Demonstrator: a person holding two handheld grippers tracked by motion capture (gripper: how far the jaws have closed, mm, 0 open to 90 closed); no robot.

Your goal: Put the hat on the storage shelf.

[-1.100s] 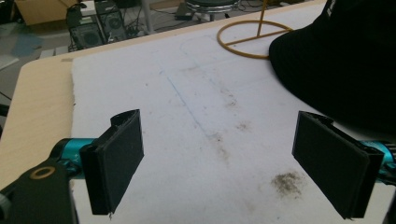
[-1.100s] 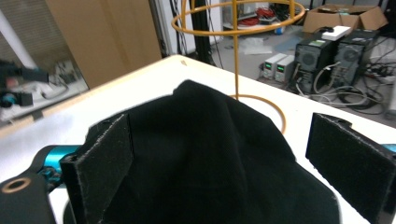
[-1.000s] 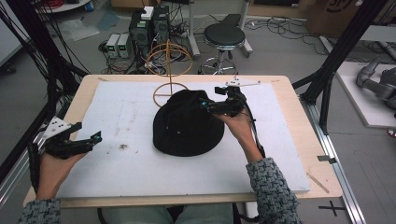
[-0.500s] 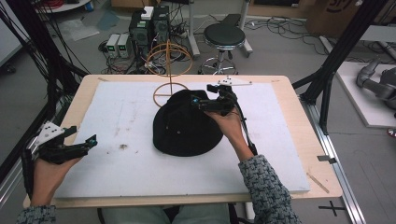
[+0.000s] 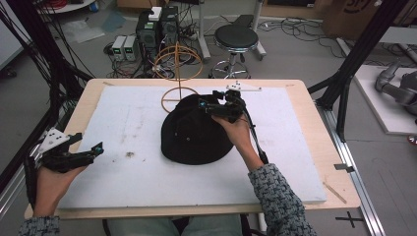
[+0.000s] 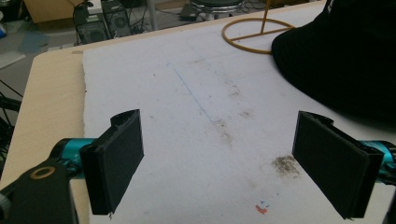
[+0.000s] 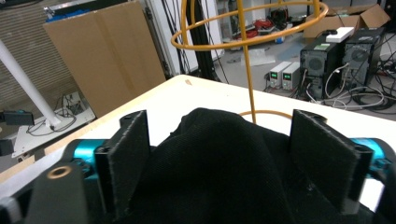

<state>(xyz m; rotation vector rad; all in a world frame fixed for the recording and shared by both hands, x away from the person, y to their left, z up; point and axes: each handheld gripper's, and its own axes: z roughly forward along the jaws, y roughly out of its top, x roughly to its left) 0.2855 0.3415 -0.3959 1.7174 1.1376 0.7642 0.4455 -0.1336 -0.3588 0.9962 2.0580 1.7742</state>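
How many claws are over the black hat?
1: the right claw is over the black hat, at its far edge. The left claw is off to the side, above the white mat.

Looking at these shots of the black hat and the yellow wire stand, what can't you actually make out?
- Underside and far brim of the black hat: covered by its own crown in the high view.
- Whether the right gripper touches the cloth: its jaws stand wide around a fold in the right gripper view; contact unclear.
- Top of the wire stand: cut off by the upper edge there.
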